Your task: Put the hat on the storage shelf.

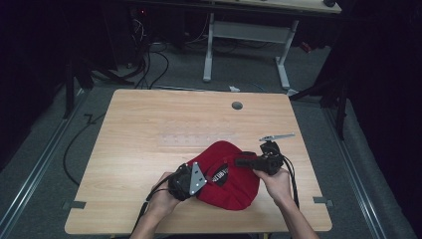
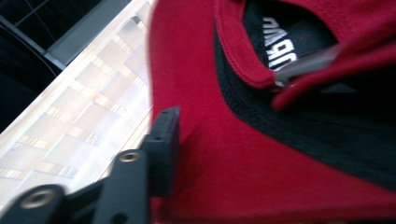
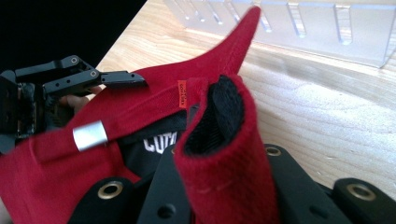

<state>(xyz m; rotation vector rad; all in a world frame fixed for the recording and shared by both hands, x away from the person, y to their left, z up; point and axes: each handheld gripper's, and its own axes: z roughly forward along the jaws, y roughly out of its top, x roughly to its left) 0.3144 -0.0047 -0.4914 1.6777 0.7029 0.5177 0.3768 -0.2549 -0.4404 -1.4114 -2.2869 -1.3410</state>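
Note:
A red cap (image 1: 234, 195) with black lining lies upside down near the front of the wooden table (image 1: 144, 119). My left gripper (image 1: 208, 174) is at the cap's left edge. In the left gripper view one black finger (image 2: 163, 140) lies against the red fabric (image 2: 261, 163); the other jaw is hidden behind it, and the jaws stand apart with the cap's edge between them. My right gripper (image 3: 219, 158) is shut on a fold of the cap's rim, at the cap's right side (image 1: 238, 161). A silver buckle (image 3: 89, 135) sits on the cap's strap.
A clear plastic slotted rack (image 1: 184, 140) lies on the table just beyond the cap. A round grommet hole (image 1: 237, 105) is near the table's far edge. Another desk's white legs (image 1: 208, 50) and floor cables stand behind the table.

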